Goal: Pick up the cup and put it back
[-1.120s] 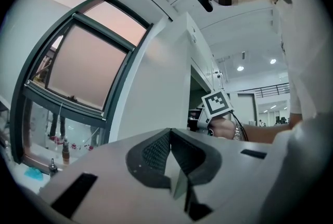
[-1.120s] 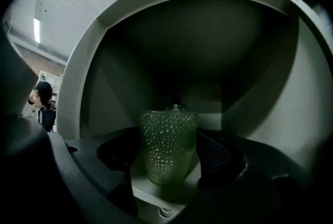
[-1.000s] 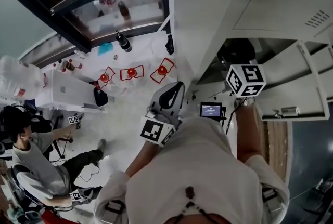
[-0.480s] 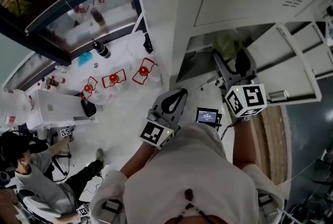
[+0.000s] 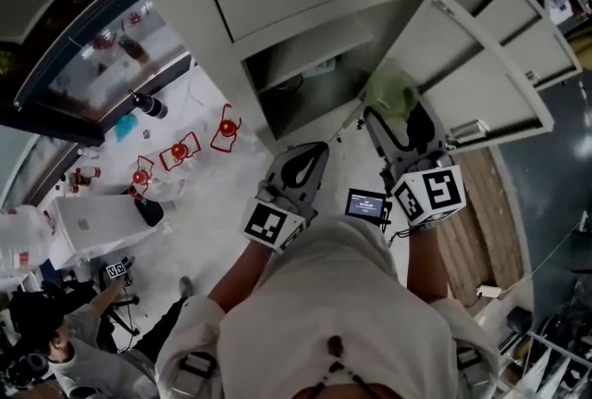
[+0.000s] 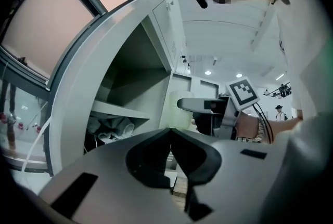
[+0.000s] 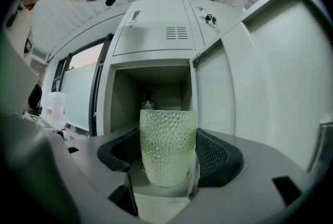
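Open locker (image 7: 151, 80) at 12 o'clock, bottle (image 7: 148, 101) inside, beyond green cup (image 7: 167, 140) tight in right gripper (image 7: 166, 166); left gripper (image 6: 170, 137) closed, empty.

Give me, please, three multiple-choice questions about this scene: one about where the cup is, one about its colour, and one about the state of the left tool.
1. Where is the cup?
A. in a sink
B. between the jaws of the right tool
C. on a plate

2. What colour is the cup?
A. pale green
B. red
C. black

3. In what state is the left tool?
A. open around the cup
B. shut on a bottle
C. shut, with nothing in it

Answers:
1 B: the right gripper view shows the jaws pressing on both sides of the cup.
2 A: its dimpled wall looks pale green.
3 C: the left gripper view shows the jaws together with nothing between them.
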Demonstrator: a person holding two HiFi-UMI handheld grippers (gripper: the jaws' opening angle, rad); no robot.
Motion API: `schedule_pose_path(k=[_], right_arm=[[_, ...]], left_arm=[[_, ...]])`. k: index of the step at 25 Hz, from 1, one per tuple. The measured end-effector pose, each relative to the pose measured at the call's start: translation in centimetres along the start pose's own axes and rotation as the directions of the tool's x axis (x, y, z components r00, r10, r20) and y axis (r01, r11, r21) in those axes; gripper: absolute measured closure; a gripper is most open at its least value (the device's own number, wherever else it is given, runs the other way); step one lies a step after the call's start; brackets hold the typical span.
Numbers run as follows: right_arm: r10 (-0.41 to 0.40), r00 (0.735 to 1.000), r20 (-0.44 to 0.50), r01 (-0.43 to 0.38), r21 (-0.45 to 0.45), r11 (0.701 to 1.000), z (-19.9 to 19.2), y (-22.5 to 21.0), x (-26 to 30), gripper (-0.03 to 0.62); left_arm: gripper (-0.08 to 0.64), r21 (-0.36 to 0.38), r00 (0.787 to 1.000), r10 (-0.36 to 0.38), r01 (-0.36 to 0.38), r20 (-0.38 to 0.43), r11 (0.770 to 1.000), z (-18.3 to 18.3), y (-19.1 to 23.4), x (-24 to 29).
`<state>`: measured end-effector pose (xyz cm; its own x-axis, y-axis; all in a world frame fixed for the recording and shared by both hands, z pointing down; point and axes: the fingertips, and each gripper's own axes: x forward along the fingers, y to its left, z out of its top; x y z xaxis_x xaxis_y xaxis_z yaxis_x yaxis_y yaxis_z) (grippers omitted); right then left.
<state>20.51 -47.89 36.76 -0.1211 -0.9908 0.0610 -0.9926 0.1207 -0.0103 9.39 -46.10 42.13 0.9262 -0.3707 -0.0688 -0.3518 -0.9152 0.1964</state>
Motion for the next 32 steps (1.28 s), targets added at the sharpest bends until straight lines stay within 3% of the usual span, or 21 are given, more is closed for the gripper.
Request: schedule_pose_path(k=[13, 25, 32], right_arm=[[0.005, 0.998, -0.068, 0.002, 0.099, 0.995, -4.5, -2.4, -10.3, 0.253], [0.05, 0.994, -0.101, -0.031, 0.189, 0.981, -8.5, -1.2, -21.7, 0.253], [0.052, 0.992, -0.111, -0.03, 0.193, 0.981, -9.9, -0.4, -28.5, 0.253]], left_arm=[[0.552, -0.007, 0.998, 0.033, -0.033, -0.046, 0.999, -2.8, -7.7, 0.4], [0.552, 0.024, 0.995, 0.068, -0.066, -0.077, 0.998, -5.0, -17.6, -2.5], [0.551, 0.024, 0.995, 0.057, -0.055, -0.08, 0.998, -6.4, -23.8, -4.5]])
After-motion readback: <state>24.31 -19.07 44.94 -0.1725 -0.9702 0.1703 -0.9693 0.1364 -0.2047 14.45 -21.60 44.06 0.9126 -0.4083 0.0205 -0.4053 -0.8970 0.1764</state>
